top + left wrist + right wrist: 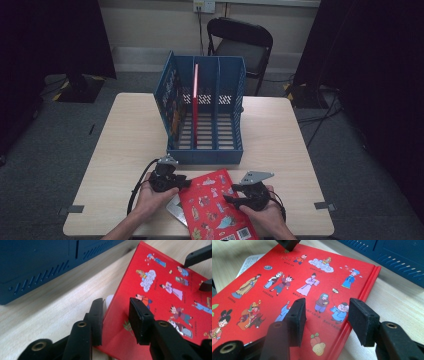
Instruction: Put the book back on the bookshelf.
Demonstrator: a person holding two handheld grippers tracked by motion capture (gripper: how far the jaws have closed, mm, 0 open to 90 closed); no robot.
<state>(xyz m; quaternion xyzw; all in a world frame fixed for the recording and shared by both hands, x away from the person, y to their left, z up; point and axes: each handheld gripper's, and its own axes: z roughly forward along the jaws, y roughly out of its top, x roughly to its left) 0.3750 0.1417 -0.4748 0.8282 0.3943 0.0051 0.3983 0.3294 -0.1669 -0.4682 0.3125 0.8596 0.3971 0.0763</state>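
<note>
Tabletop (125,150), pale wood. Blue file rack (205,112) stands at centre, three slots; a thin red book (195,100) upright in the left-middle slot, a picture book against the left wall.

Red book (217,205) lies flat at the near edge, just in front of the rack, partly over a pale booklet (174,207). Cover shows cartoon figures.

Step in hand, as I judge it: lifting the red book to stand it in the rack. To do it well, each gripper should bite one long edge, one jaw over the cover and one under. Raise both sides together so the book does not twist, tip it upright, then lower it into an open slot clear of the dividers. The booklet beneath may drag along; lift clean off it.

Left hand-held gripper (116,315): jaws partly open, straddling the book's left edge, one jaw on the tabletop side, one above the cover. Not yet clamped.

Right hand-held gripper (327,317): jaws wide, one over the cover, one outside the right edge. Holds nothing.
</note>
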